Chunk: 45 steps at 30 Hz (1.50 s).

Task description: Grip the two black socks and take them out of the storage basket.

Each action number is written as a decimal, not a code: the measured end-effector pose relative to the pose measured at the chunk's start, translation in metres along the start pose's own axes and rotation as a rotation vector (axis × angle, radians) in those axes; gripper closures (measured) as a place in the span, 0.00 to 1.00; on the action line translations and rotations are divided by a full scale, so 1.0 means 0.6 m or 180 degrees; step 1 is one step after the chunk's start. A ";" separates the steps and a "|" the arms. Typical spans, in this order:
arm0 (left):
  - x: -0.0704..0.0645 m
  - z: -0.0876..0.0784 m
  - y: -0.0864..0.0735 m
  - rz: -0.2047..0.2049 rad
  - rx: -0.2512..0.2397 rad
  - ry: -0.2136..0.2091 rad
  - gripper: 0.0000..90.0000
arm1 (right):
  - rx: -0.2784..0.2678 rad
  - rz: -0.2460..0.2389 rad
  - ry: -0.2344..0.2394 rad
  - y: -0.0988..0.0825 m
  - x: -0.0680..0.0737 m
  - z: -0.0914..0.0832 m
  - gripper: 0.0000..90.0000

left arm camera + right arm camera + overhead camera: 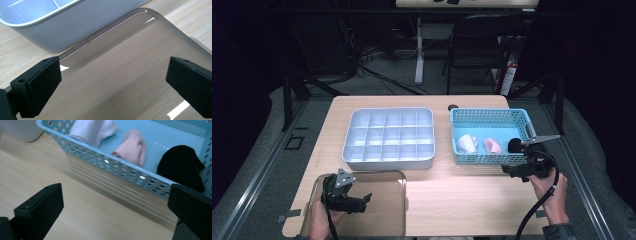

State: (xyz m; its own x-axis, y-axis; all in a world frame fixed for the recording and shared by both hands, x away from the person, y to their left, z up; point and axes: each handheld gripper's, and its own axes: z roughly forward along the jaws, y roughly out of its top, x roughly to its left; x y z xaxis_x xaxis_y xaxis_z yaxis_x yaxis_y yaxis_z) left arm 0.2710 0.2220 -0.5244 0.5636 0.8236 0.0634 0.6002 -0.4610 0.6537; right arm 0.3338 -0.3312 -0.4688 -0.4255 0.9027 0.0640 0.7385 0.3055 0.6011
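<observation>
With our right gripper (518, 171) wide open just short of the basket (490, 159), where the black sock (180, 167) lies at the near right, we should clear the wall before dipping in, while our left gripper (357, 201) hangs open over the lid (382, 210).

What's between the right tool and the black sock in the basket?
In the right gripper view, the blue basket's perforated near wall and bare tabletop separate the open right tool from the black sock.
</observation>
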 end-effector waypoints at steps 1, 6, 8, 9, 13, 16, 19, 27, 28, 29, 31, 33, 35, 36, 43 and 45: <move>0.000 0.001 0.000 -0.0002 -0.0007 0.0015 0.00 | 0.0012 0.0012 0.0004 0.002 -0.006 0.000 0.00; 0.000 0.000 -0.001 0.0002 0.0007 -0.0005 0.00 | -0.0005 0.0052 -0.0031 0.014 -0.030 0.000 0.00; 0.001 -0.002 -0.001 0.0012 0.0025 -0.0010 0.00 | 0.0013 0.0047 -0.0059 0.021 -0.038 0.002 0.00; 0.000 -0.001 -0.001 0.0001 0.0007 0.0010 0.00 | 0.0011 0.0057 -0.0060 0.023 -0.040 0.002 0.00; 0.001 0.000 -0.002 -0.0002 0.0002 0.0008 0.00 | 0.0070 0.0050 -0.0068 0.040 -0.053 0.010 0.00; 0.001 0.000 -0.001 0.0005 0.0016 -0.0011 0.00 | 0.0109 0.0045 -0.0070 0.053 -0.061 0.016 0.00; 0.000 0.000 -0.002 0.0005 -0.0005 0.0012 0.00 | 0.0159 0.0040 -0.0088 0.065 -0.070 0.026 0.00; -0.001 0.001 -0.002 0.0018 0.0015 0.0006 0.00 | 0.0310 0.0159 -0.0119 0.083 -0.101 0.048 0.06; -0.001 0.001 -0.002 0.0026 0.0015 0.0006 0.00 | 0.0311 0.0174 -0.0109 0.084 -0.103 0.051 0.07; -0.001 0.001 -0.002 0.0029 0.0018 0.0009 0.00 | 0.0334 0.0184 -0.0139 0.086 -0.106 0.054 0.09; -0.001 0.001 -0.002 0.0027 0.0022 0.0007 0.00 | 0.0389 0.0227 -0.0137 0.089 -0.112 0.061 0.13; -0.001 0.001 -0.003 0.0035 0.0035 0.0010 0.00 | 0.0432 0.0254 -0.0152 0.091 -0.115 0.068 0.15; -0.001 0.001 -0.003 0.0038 0.0037 0.0011 0.00 | 0.0536 0.0247 -0.0189 0.093 -0.117 0.076 0.17; -0.001 0.001 -0.003 0.0042 0.0039 0.0013 0.00 | 0.0595 0.0259 -0.0231 0.094 -0.119 0.080 0.18; -0.001 0.001 -0.003 0.0051 0.0041 0.0015 0.00 | 0.0811 0.0367 -0.0390 0.101 -0.122 0.100 0.29; -0.002 0.001 -0.003 0.0052 0.0033 0.0018 0.00 | 0.0830 0.0424 -0.0447 0.102 -0.124 0.105 0.30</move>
State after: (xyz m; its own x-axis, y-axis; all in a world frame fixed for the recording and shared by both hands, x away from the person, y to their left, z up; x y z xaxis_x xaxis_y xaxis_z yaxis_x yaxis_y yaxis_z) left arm 0.2698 0.2215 -0.5261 0.5702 0.8177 0.0785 0.5967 -0.4779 0.6446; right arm 0.4437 -0.3609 -0.4868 -0.2532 0.9674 0.0071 0.8997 0.2328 0.3692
